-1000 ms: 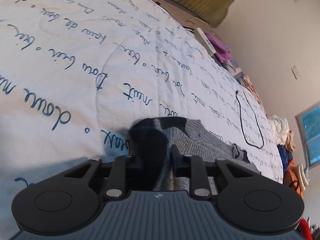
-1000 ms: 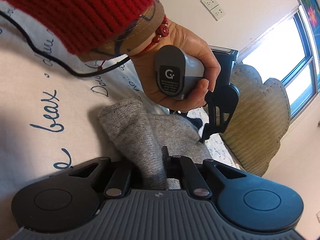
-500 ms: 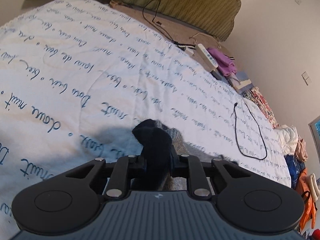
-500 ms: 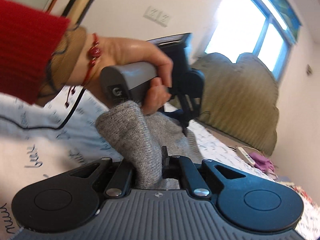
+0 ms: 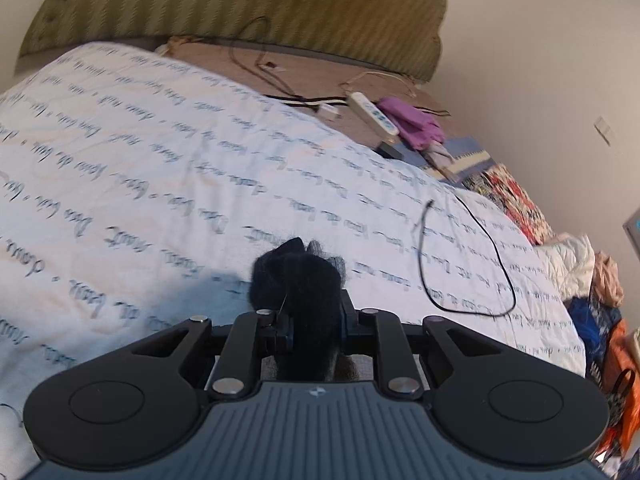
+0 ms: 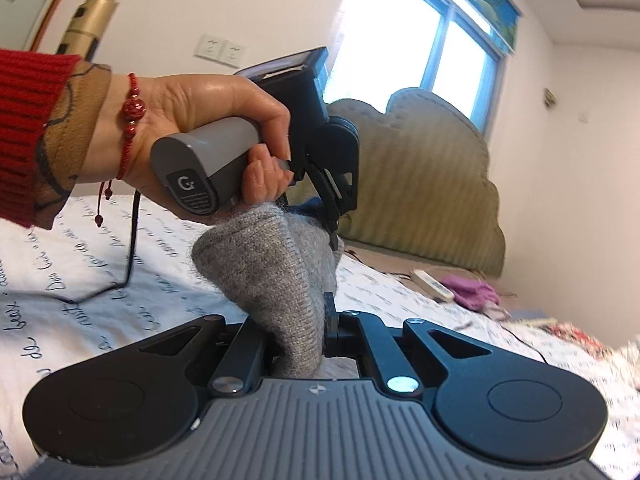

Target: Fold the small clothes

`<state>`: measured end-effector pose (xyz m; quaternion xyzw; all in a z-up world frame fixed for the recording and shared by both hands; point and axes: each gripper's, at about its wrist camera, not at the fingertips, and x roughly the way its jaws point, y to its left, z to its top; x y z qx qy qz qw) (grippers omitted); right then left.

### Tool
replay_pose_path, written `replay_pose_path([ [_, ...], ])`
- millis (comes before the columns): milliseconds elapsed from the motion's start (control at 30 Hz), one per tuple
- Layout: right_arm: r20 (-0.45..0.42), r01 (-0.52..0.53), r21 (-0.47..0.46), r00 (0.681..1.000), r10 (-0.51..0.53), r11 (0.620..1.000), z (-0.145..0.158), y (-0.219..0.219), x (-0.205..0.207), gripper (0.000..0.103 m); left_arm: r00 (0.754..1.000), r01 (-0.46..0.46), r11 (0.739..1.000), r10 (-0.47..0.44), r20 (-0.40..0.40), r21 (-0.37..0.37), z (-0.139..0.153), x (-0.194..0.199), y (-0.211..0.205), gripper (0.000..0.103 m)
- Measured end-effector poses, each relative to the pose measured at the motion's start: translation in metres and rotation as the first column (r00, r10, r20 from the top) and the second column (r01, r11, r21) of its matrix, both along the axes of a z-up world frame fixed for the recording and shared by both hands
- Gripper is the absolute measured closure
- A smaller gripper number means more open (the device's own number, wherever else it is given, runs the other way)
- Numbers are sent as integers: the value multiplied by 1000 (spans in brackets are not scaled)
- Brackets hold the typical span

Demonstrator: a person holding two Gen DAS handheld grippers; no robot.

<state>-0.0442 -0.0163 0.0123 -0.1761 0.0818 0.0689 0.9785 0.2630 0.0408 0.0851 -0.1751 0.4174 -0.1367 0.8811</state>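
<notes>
Left wrist view, left gripper (image 5: pixel 314 322) clamping dark-tipped grey sock (image 5: pixel 298 276), fingertips buried, right gripper (image 6: pixel 298 330) pinching its grey end.

A: Setting is reading as a home bedroom. A white quilt (image 5: pixel 168 168) printed with blue script is covering a bed, and a padded olive headboard (image 5: pixel 240 4) is standing at its far edge.

B: Agreed. Clothes are piling up (image 5: pixel 588 264) along the bed's right edge, a power strip (image 5: pixel 372 114) is lying near the headboard, and daylight is coming through a window (image 6: pixel 420 48) behind it.
</notes>
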Motion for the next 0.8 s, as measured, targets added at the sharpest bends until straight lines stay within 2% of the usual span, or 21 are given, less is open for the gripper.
replay_pose_path([
  [233,-40,75,105,997,-71,992,-5,-55,-9,97,997,75,995,-75,5,69,-2,-6,-68,85],
  [500,-118,155,220,984,-132,963,-19,-105,-7,97,989,149,976,-150,-5,158,-27,-8,-145,85],
  [633,-205,203,323,969,-141,924,-34,-136,-4,97,985,170,964,-170,-17,205,-48,-11,-177,85],
  [800,-314,254,472,943,-109,844,-53,-167,1,96,981,187,944,-194,-2,270,-67,-15,-204,84],
])
